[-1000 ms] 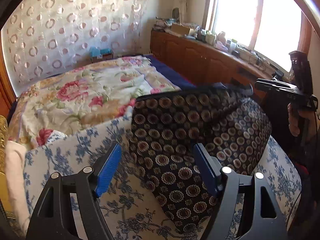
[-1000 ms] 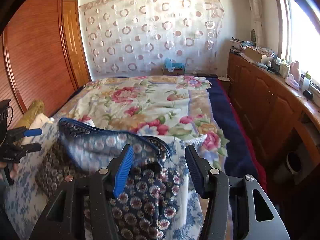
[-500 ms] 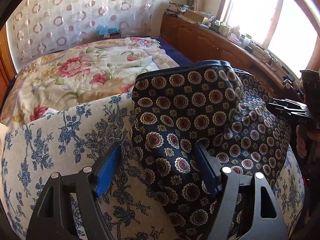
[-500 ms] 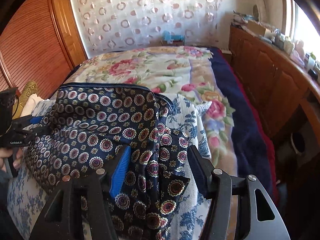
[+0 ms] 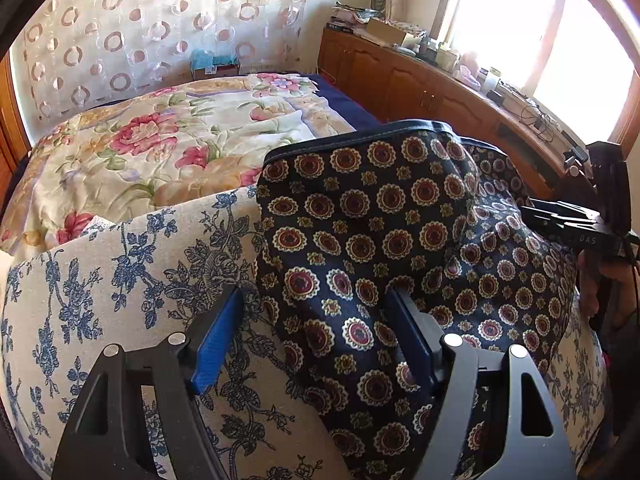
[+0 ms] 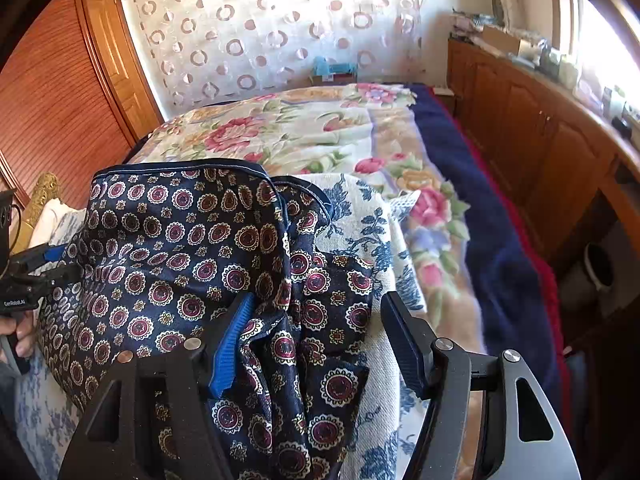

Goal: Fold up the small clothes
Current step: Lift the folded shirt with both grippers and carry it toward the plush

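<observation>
A dark navy garment with red and cream medallions (image 5: 380, 236) lies spread on a white cloth with blue flowers (image 5: 132, 264); it also shows in the right wrist view (image 6: 192, 248). My left gripper (image 5: 316, 328) is open, its jaws wide apart over the garment's left edge. My right gripper (image 6: 316, 332) is open, its jaws wide apart over the garment's crumpled right side. The right gripper shows at the far right of the left wrist view (image 5: 572, 220), and the left gripper at the far left of the right wrist view (image 6: 32, 268).
The blue-flowered cloth (image 6: 380, 240) lies on a bed with a floral quilt (image 6: 320, 132) and a navy blanket (image 6: 492, 220). A wooden cabinet (image 6: 540, 132) with clutter runs along the right under a bright window. A wooden wardrobe (image 6: 52, 92) stands at the left.
The garment has come down from a raised, billowed shape and now lies lower and flatter on the cloth. Both grippers have moved closer over it and stayed open.
</observation>
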Demonstrator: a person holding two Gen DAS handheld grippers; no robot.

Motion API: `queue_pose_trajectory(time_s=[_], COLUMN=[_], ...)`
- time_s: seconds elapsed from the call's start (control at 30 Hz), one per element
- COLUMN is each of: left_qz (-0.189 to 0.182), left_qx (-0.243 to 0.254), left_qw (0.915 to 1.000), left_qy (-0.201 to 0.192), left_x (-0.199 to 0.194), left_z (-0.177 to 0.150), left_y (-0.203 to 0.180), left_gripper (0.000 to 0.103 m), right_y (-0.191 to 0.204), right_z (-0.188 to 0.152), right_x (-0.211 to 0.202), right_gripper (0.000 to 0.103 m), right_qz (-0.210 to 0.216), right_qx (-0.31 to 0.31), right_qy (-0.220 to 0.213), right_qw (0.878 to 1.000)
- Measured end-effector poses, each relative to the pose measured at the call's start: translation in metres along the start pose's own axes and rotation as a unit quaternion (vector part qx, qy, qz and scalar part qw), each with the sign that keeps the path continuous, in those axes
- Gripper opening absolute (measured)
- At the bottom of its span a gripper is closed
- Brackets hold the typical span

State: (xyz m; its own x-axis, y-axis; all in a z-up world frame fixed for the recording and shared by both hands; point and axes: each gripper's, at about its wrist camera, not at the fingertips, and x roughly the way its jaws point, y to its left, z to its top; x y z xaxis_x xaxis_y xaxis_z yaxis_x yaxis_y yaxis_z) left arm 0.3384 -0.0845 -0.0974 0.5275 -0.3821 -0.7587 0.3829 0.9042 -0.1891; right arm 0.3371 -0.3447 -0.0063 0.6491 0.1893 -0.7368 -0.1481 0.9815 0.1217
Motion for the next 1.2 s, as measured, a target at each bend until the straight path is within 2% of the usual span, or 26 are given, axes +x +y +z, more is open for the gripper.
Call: queue_pose_trajectory(time_s=[0.1, 0.17, 0.23, 0.27, 0.3, 0.33, 0.4, 0.6, 0.83, 1.0, 1.2], left_qz=[-0.005, -0.012, -0.017, -0.021, -0.030, -0.040, -0.063, -0.071, -0.064, -0.037, 0.030], left_qx=[-0.003, -0.005, -0.011, -0.015, -0.022, -0.029, -0.043, -0.028, -0.029, -0.042, -0.083], left_qw=[1.0000, 0.9999, 0.9998, 0.9997, 0.9993, 0.9988, 0.9971, 0.9959, 0.9895, 0.9827, 0.9688], left_qy=[0.000, -0.002, -0.001, -0.001, 0.000, 0.003, 0.005, -0.050, -0.126, -0.177, -0.232], left_x=[0.002, 0.003, 0.003, 0.003, 0.004, 0.004, 0.003, -0.037, -0.105, -0.161, -0.231], left_z=[0.002, 0.003, 0.004, 0.005, 0.006, 0.006, 0.005, 0.002, -0.001, -0.013, -0.045], left_y=[-0.001, -0.001, 0.000, 0.001, 0.003, 0.005, 0.006, -0.007, -0.007, 0.013, 0.062], left_gripper=[0.075, 0.066, 0.048, 0.042, 0.029, 0.017, 0.008, 0.007, 0.006, 0.006, 0.006], right_y=[0.002, 0.005, 0.005, 0.006, 0.006, 0.005, 0.004, 0.013, 0.050, 0.090, 0.170], right_z=[0.000, -0.001, -0.003, -0.003, -0.004, -0.004, -0.004, -0.004, 0.013, 0.038, 0.078], right_x=[0.004, 0.006, 0.009, 0.010, 0.010, 0.009, 0.006, -0.029, -0.070, -0.086, -0.083], right_gripper=[0.067, 0.058, 0.030, 0.024, 0.015, 0.011, 0.009, 0.008, 0.007, 0.007, 0.007], right_qz=[0.007, 0.016, 0.042, 0.056, 0.068, 0.075, 0.072, 0.057, 0.054, 0.075, 0.128], right_qx=[-0.004, -0.013, -0.020, -0.021, -0.022, -0.024, -0.029, -0.049, -0.100, -0.139, -0.206], right_qy=[0.000, 0.001, 0.006, 0.011, 0.014, 0.013, 0.005, -0.055, -0.117, -0.150, -0.174], right_qw=[1.000, 1.000, 0.999, 0.998, 0.997, 0.997, 0.997, 0.996, 0.987, 0.976, 0.955])
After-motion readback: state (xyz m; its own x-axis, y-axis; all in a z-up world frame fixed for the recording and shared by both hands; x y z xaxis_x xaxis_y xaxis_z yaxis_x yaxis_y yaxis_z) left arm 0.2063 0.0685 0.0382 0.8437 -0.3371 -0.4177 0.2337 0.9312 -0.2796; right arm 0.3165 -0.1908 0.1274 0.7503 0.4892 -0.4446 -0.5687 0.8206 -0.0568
